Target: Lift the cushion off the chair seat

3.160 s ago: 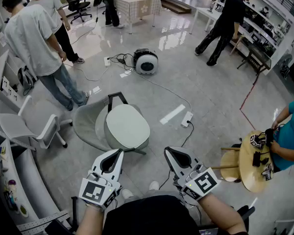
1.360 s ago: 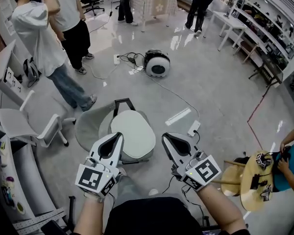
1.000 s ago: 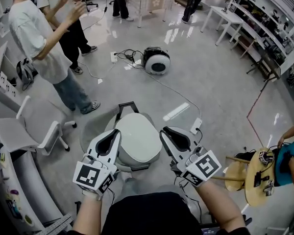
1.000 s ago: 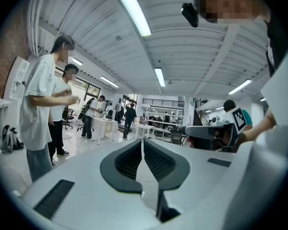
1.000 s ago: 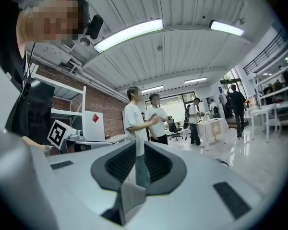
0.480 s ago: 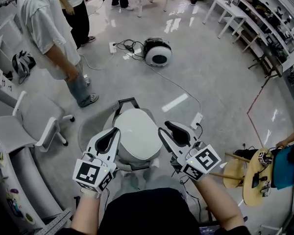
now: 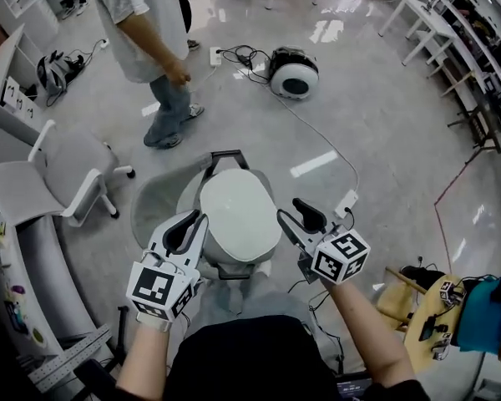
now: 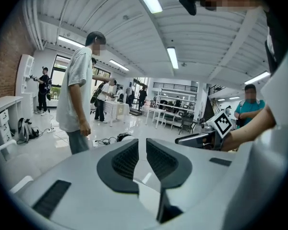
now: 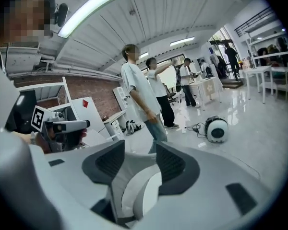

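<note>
A pale oval cushion (image 7: 236, 215) lies on the seat of a grey shell chair (image 7: 154, 211) in the middle of the head view. My left gripper (image 7: 190, 222) hangs at the cushion's left edge; its jaws are opening, a narrow gap shows in the left gripper view (image 8: 142, 146), and nothing is between them. Off the cushion's right edge, my right gripper (image 7: 294, 212) is opening wider. In the right gripper view (image 9: 140, 150) the cushion (image 9: 146, 190) shows below through the gap, untouched by the pads.
A white office chair (image 7: 50, 182) stands at the left beside a white desk (image 7: 8, 90). A person (image 7: 146, 23) stands behind the chair. A round white machine (image 7: 295, 73) with cables, a power strip (image 7: 346, 203) and a wooden stool (image 7: 401, 299) are on the floor.
Both grippers have come down and forward to flank the cushion. The right jaws have spread apart; the left jaws have parted a little. The standing person has stepped closer.
</note>
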Demonstrator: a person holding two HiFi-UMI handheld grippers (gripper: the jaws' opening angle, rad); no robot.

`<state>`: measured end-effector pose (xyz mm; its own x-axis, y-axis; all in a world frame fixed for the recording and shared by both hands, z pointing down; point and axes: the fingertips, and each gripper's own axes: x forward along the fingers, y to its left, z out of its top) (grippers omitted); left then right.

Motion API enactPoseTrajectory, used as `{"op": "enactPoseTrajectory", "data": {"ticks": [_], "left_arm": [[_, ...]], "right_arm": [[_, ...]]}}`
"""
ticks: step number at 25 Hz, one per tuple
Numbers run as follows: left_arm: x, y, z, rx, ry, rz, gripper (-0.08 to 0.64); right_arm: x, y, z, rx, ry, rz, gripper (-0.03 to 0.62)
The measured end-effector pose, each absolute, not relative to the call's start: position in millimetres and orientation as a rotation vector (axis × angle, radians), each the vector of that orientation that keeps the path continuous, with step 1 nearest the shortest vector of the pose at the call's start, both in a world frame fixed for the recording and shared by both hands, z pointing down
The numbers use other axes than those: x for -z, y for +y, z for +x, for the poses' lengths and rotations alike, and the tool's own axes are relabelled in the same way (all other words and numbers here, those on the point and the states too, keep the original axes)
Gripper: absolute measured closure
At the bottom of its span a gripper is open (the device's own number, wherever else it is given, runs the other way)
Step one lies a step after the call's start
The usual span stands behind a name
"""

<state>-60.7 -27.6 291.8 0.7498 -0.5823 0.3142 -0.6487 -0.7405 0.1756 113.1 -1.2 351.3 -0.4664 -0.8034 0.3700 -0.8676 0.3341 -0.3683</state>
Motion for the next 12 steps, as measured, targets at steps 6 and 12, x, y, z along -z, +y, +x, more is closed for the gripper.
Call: {"op": "enactPoseTrajectory", "data": {"ticks": [6,12], "left_arm": [[-325.9,-24.9,-67.2,-0.487,-1.027,2.59,0.476],[-359.0,-21.3,-73.6,-0.609,-1.068,2.518,0.448]], "right_arm": [[-453.6,-9.0,146.1,-0.93,-2.288,1.469,0.356],[-550.0,-8.3,162.0,-1.097,-2.157,1.388,0.327]]}}
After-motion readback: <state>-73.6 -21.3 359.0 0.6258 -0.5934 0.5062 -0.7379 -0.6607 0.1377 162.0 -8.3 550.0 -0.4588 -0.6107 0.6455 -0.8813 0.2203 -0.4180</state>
